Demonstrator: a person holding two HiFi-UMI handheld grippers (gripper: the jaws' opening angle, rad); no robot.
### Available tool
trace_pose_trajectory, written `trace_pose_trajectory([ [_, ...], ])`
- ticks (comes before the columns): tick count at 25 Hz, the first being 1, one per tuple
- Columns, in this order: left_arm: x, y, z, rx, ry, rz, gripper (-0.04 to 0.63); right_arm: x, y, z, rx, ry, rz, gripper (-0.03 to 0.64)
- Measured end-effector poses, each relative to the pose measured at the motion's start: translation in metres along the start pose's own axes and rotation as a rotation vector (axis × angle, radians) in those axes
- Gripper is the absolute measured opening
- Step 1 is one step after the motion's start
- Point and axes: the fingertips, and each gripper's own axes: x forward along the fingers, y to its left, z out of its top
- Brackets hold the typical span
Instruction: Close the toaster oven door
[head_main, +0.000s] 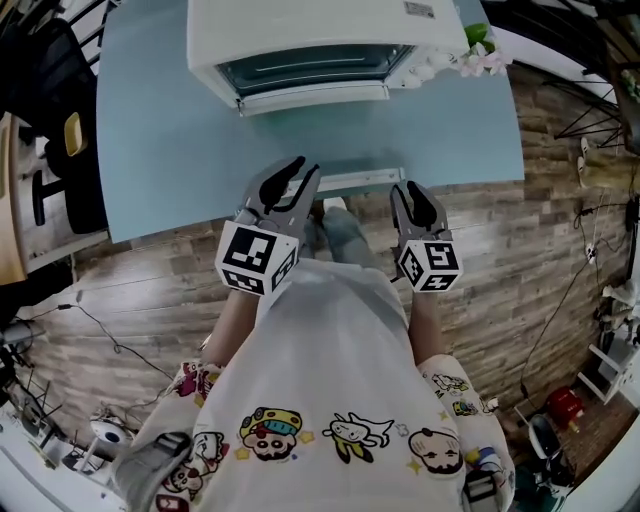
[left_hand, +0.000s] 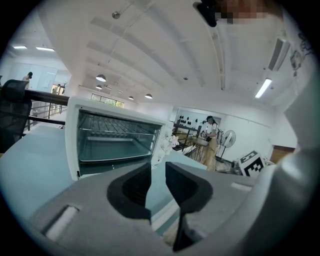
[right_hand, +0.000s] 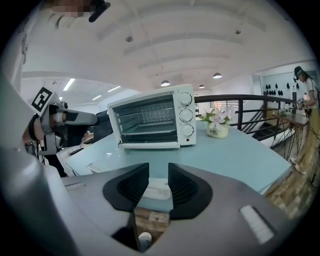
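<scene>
The white toaster oven (head_main: 310, 40) stands at the far side of the pale blue table (head_main: 170, 150), its door (head_main: 312, 96) folded down and the racks inside showing. Both grippers hover over the table's near edge, well short of the oven. My left gripper (head_main: 303, 168) is open, with nothing between its jaws. My right gripper (head_main: 409, 190) is open and empty too. The left gripper view has the oven (left_hand: 72, 130) ahead and to the left, beyond the left gripper (left_hand: 158, 167). From the right gripper (right_hand: 158, 167) the oven (right_hand: 185, 115) lies straight ahead, its lowered door (right_hand: 150, 145) facing me.
A small pot of flowers (head_main: 480, 55) sits right of the oven. A white strip (head_main: 360, 180) lies along the table's near edge between the grippers. A black chair (head_main: 60, 120) stands left of the table. A person (left_hand: 212, 140) stands far off in the background.
</scene>
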Motion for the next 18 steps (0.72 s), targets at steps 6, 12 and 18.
trace_pose_trajectory([
  [6,0.016,-0.010,-0.014,0.002,0.037,-0.055,0.081,0.004,-0.005,-0.027,0.034,0.046,-0.012,0.129],
  [12,0.031,-0.024,-0.026,0.013,0.074,-0.119,0.081,0.012,-0.007,-0.051,0.064,0.089,-0.012,0.140],
  [18,0.042,-0.032,-0.038,0.004,0.102,-0.147,0.081,0.024,-0.012,-0.067,0.086,0.118,-0.003,0.144],
])
